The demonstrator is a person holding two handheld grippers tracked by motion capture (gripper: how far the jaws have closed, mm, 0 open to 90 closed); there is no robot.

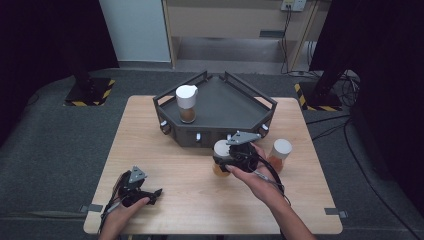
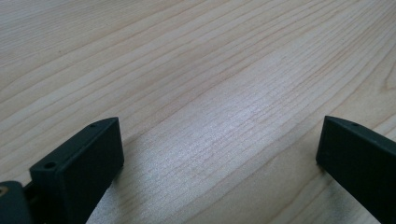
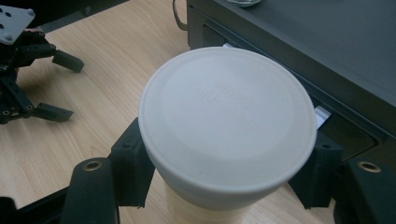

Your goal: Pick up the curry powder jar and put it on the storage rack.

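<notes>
My right gripper [image 1: 223, 161] is shut on a white-capped jar [image 1: 220, 151] with amber contents, held just in front of the dark grey tray [image 1: 220, 102]. In the right gripper view the jar's white cap [image 3: 227, 121] sits between the two black jaws, which press on its sides. A second jar [image 1: 187, 104] stands upright inside the tray at its left. A third jar [image 1: 279, 154] stands on the wooden table to the right of my right hand. My left gripper [image 1: 154, 194] rests low at the table's front left, open, with bare wood [image 2: 215, 93] between its jaws.
The wooden table [image 1: 150, 140] stands on grey carpet. The tray has raised rails along its sides. Across the table the left gripper [image 3: 44, 84] lies at the upper left of the right gripper view. Two black stand bases with yellow striped tape sit on the floor behind.
</notes>
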